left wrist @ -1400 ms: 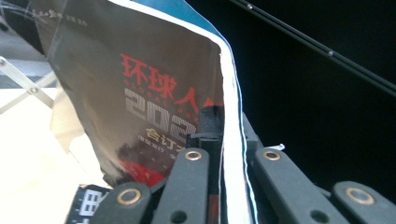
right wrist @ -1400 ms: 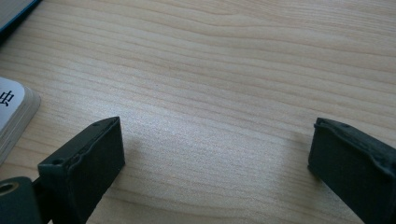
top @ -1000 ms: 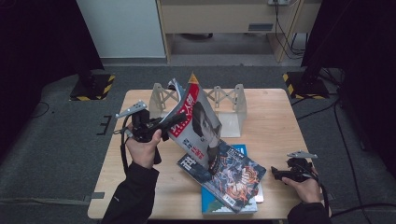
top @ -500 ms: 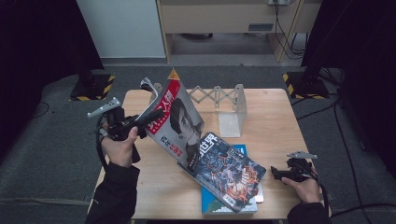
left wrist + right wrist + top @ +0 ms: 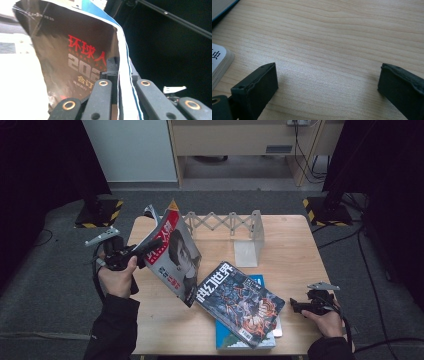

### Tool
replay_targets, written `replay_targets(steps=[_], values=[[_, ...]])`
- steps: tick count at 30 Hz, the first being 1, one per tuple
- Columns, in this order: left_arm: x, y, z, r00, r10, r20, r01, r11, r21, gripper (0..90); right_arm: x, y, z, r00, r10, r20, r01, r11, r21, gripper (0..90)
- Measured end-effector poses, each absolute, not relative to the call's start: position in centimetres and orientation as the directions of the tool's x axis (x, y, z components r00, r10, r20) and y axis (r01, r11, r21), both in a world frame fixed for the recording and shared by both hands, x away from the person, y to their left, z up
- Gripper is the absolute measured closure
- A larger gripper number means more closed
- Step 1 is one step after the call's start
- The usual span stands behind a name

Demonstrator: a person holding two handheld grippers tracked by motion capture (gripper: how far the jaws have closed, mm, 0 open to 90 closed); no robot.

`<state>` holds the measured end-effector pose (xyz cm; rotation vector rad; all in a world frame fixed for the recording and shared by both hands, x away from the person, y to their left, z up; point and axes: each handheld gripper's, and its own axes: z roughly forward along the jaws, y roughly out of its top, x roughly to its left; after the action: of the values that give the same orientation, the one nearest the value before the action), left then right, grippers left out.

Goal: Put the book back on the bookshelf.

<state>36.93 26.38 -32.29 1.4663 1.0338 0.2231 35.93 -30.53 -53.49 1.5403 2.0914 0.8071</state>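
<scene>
Glossy magazine [image 5: 172, 255] now farther left.

Grey carpet floor [image 5: 60, 285], wooden table [image 5: 300, 250], dark curtains [image 5: 45, 165].

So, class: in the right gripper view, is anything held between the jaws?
No, the right gripper stands open over bare table.

We note dim, dark surroundings with soft overhead light on the table [image 5: 300, 245], slight softness, and glare washing out the magazine [image 5: 75, 62] close-up.
</scene>
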Motion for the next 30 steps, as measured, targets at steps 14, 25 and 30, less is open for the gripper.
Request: replay_targets(steps=[14, 25, 30], values=[[38.6, 27.4, -32.7, 0.53, 0.739, -0.416, 0.457, 0.164, 0.874, 86.2, 35.9, -30.5, -53.5, -0.299, 0.954, 0.006, 0.71, 0.218, 0.669, 2.9], [38.2, 27.0, -31.6, 0.576, 0.705, -0.413, 0.432, 0.166, 0.886, 86.3, 35.9, -30.5, -53.5, -0.3, 0.954, 0.01, 0.712, 0.217, 0.668, 2.9], [38.4, 27.0, -31.3, 0.565, 0.726, -0.393, 0.414, 0.162, 0.896, 86.3, 35.9, -30.5, -53.5, -0.301, 0.953, 0.01, 0.711, 0.218, 0.669, 2.9]])
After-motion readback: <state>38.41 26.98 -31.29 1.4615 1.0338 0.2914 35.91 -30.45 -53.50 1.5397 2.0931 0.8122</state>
